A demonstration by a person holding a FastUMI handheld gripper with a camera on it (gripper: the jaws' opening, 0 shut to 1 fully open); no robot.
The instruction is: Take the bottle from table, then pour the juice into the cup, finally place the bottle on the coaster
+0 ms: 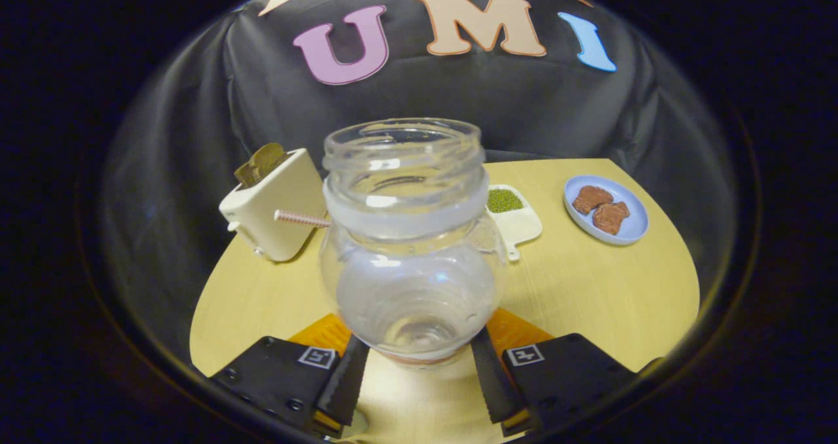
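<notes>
We see our gripper (419,372) pinching the clear, uncapped bottle (411,247) low on its body, both fingers (344,382) pressed against its sides, and the bottle stands upright over an orange coaster (517,331) on the yellow worktop (589,287). Beyond the bottle, to the left, sits a cream toaster (275,205) with a striped straw (301,219) showing beside it. To the right lie a small white dish of green beans (514,215) and, farther off, a blue plate (605,209) with brown pieces.

The bottle (412,247) stands between the gripper (419,378) fingers, blocking the way ahead. The toaster (272,208) sits close on its left. Bare table (589,287) lies open on its right.
</notes>
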